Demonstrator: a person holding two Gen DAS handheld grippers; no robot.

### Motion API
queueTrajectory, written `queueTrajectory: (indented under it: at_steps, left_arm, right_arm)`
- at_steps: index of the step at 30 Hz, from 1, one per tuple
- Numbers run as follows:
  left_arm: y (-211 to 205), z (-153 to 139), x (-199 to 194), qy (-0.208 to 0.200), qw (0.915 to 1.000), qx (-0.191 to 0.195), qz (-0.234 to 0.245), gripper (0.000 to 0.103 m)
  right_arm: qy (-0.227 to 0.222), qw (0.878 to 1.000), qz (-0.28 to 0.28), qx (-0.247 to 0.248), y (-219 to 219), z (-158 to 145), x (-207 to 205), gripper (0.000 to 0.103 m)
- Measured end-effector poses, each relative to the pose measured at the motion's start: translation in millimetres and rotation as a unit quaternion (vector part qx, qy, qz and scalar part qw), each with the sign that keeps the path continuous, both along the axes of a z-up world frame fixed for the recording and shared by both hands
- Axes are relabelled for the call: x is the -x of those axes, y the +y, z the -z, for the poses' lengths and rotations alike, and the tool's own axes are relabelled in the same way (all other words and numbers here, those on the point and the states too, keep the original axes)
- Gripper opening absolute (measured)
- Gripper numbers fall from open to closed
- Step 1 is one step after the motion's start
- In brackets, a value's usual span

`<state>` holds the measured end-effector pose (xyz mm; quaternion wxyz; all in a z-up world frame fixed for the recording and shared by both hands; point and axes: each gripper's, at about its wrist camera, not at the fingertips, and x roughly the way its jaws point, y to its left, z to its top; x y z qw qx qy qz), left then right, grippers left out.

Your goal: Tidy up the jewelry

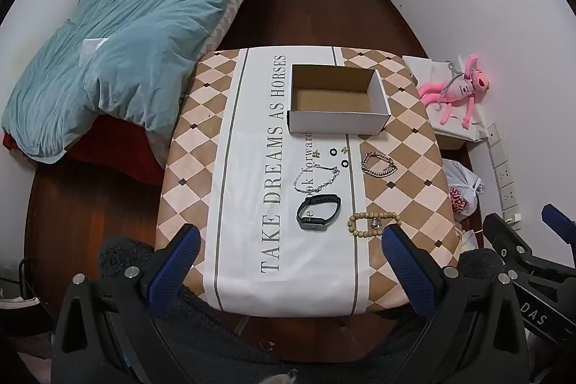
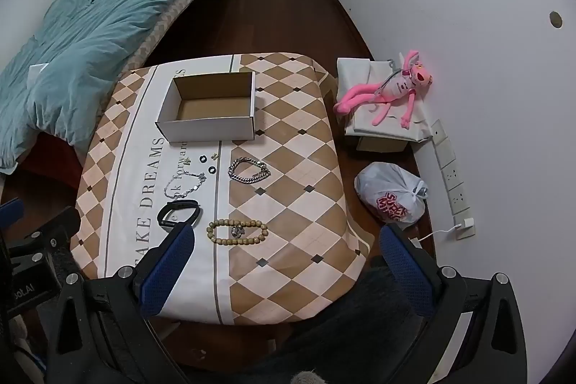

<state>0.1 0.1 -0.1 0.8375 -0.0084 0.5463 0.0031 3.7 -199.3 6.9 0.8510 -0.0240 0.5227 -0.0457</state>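
Note:
An empty white cardboard box stands at the far side of the table. In front of it lie two small black rings, small earrings, a thin silver chain bracelet, a thick silver chain bracelet, a black smart band and a wooden bead bracelet. My left gripper and right gripper are open and empty, above the table's near edge.
A bed with a teal duvet lies to the left. A pink plush toy sits on a low box at the right wall. A white plastic bag and wall sockets are on the right by the floor.

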Motion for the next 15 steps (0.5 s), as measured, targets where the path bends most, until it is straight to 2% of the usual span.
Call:
queueTrajectory:
  at_steps: [15]
  left_arm:
    - [0.4,0.8,-0.4,-0.003,1.0000,-0.001,0.002,0.103]
  right_arm:
    - [-0.001,1.000,0.000,-0.001,-1.2,-1.3,-1.0,0.103]
